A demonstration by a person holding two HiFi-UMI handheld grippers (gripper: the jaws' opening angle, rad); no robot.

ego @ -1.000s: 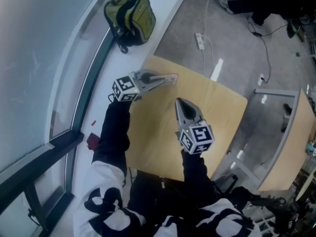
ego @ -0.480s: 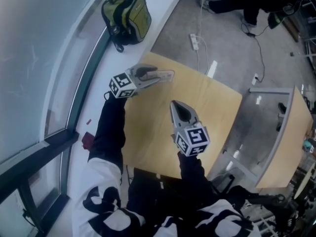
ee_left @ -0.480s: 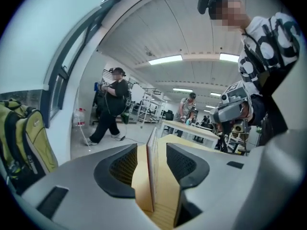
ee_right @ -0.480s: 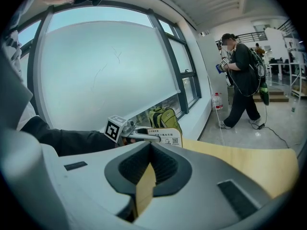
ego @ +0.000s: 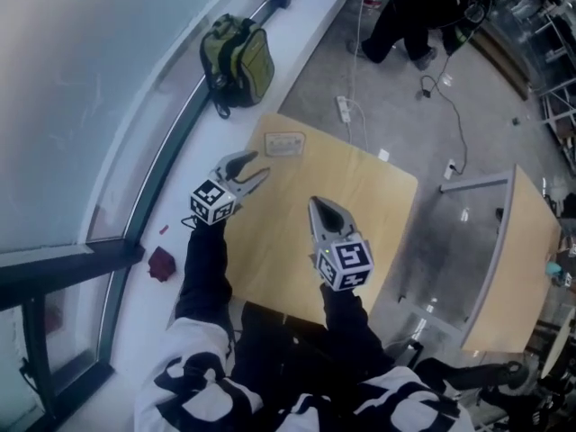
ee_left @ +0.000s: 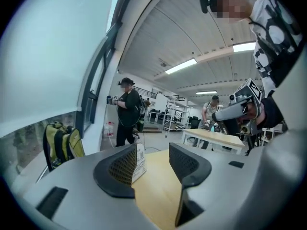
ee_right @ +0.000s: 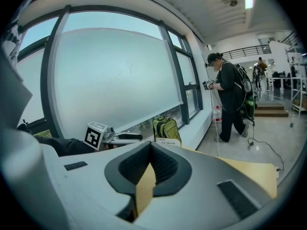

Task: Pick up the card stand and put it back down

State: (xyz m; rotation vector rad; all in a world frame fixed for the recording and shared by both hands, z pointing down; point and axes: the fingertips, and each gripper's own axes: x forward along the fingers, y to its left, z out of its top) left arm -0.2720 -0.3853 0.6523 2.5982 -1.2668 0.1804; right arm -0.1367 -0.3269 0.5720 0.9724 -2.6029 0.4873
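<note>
The card stand [ego: 283, 143], a small white printed card in a holder, stands on the far left corner of the wooden table [ego: 378, 214]. My left gripper [ego: 255, 171] hangs a little short of it, drawn back toward me. Its jaws have just been opening and nothing is between them. In the left gripper view the card stand [ee_left: 139, 162] shows just past the left jaw. My right gripper [ego: 319, 207] hovers over the middle of the table, shut and empty. In the right gripper view the card stand [ee_right: 168, 142] rises beyond the closed jaws of that gripper [ee_right: 150, 150].
A green backpack [ego: 238, 61] lies on the white window sill beyond the table. A small red thing [ego: 162, 264] sits on the sill to my left. A second table [ego: 522, 259] stands at the right. A person [ee_left: 127, 111] stands by the window, and a power strip [ego: 344, 108] lies on the floor.
The left gripper has let go of the card stand, opened its jaws and drawn back toward me. The stand now stands alone on the table corner. The right gripper stays shut.
</note>
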